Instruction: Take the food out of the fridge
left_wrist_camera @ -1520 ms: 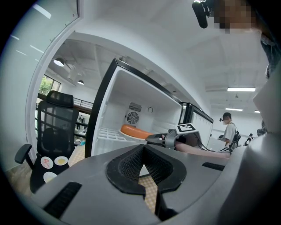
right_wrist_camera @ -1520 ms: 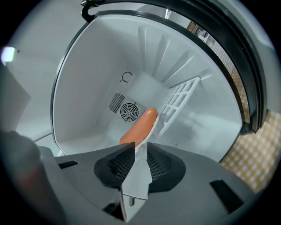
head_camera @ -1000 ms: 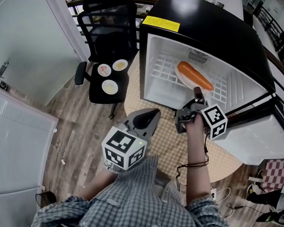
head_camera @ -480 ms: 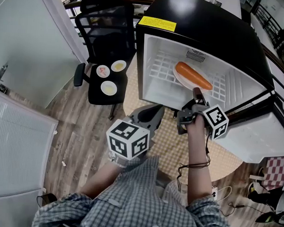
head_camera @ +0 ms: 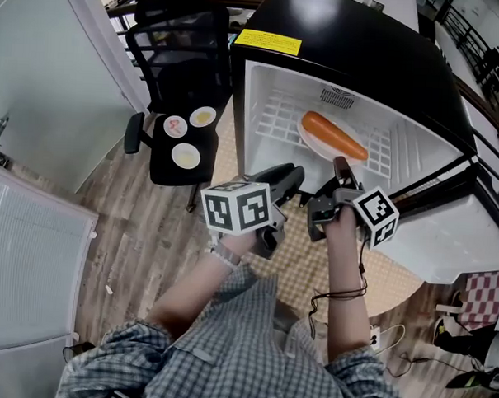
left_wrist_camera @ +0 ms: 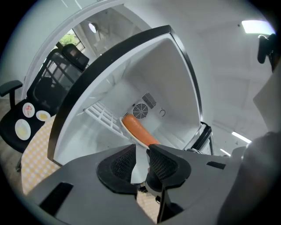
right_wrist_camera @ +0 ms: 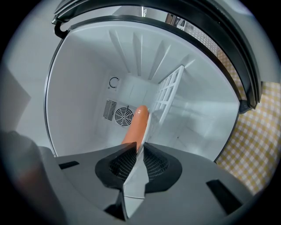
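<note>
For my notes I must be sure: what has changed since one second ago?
The left gripper moved toward the fridge and rolled; its jaws have just been opening, and they hold nothing. The right gripper stayed on the plate rim; the sausage has not moved.

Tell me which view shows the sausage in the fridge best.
The head view: the whole sausage lies in plain sight on its plate. The left gripper view shows it with its near end hidden behind the left tool; the right gripper view sees it lengthwise, foreshortened.
</note>
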The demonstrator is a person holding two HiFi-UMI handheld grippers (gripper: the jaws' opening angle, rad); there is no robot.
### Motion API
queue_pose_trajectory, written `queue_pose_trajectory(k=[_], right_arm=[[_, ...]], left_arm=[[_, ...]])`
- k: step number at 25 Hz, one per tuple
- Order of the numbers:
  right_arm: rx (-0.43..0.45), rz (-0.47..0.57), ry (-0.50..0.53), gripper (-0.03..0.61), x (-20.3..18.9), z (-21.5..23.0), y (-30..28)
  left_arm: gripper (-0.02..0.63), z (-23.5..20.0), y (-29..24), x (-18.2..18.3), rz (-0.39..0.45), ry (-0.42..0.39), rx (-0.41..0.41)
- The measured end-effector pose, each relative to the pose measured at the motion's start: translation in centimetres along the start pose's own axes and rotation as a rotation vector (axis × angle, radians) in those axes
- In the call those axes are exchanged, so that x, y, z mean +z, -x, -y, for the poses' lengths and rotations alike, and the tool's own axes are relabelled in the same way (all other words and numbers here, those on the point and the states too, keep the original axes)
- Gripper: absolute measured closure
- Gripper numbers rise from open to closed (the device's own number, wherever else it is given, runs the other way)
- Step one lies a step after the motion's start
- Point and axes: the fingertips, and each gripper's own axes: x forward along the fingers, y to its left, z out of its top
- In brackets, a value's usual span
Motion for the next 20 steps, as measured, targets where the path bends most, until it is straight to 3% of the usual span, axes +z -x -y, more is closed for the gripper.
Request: queue_pose_trajectory(k=[9,20], right_arm=[[0.014,-0.019,-0.003,0.534,-0.1,-0.1,0.4],[0.039,-0.051,0.002,0.534,-0.6,-0.3,1.5]], left_arm=[[0.472,-1.8,-4.2,0.7,0.038,0.325,-0.026],[0.469,-3.1,-6.1,0.7,0.078,0.490,-0.019]])
